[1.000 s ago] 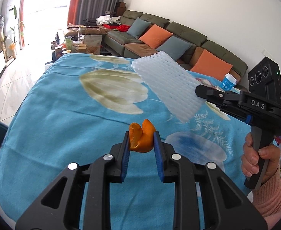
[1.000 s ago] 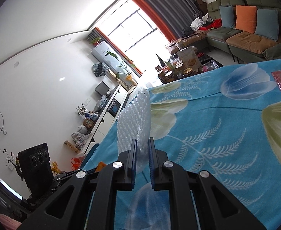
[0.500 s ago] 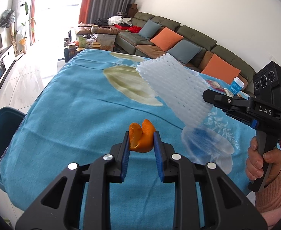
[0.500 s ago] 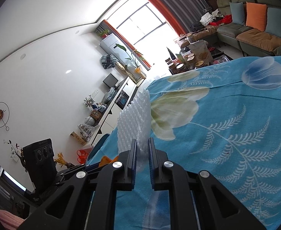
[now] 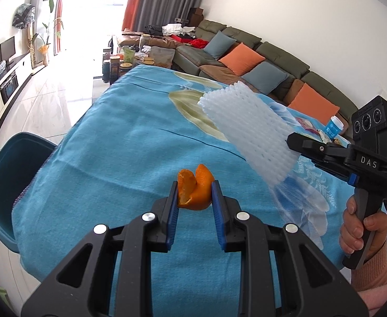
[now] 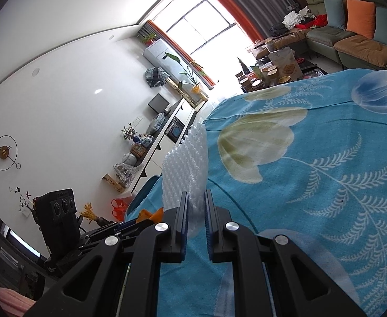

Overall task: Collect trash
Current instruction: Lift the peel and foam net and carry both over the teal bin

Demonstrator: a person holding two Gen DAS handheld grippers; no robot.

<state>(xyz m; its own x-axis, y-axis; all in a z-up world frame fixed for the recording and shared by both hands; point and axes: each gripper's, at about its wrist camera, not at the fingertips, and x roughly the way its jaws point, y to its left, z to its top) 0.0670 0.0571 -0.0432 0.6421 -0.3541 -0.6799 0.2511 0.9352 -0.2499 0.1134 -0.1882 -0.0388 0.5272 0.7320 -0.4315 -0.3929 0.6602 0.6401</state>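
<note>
Two pieces of trash are in hand, both clear of the surface (image 5: 119, 153) with its blue floral cloth. Left gripper (image 5: 194, 195) is clamped on a curled orange citrus peel (image 5: 194, 190), pads pressing it from both sides, peel sticking up past the tips. Right gripper (image 6: 195, 207) is nearly closed, pinching one end of a white ribbed foam fruit net (image 6: 187, 169); in the left wrist view the net (image 5: 246, 134) juts out from that gripper, over the cloth, not touching it. A hand (image 5: 362, 228) in a peach sleeve holds the right gripper's handle. Step in hand, as I read it: carry phase, both pickups done, drop-off not yet done. A dark teal plastic bin (image 5: 6, 174) sits just off the near-left corner of the surface, mouth open and facing up; likely the target, though I can't confirm it's the trash bin. Next move calls for bringing each gripper over that opening before letting go; the foam net is light and long, so it needs to be well inside the rim or it may hang up on the edge. More litter, a blue-and-white cup (image 5: 333, 128) and some wrappers, sits at the far right of the surface, likely the next round.
</note>
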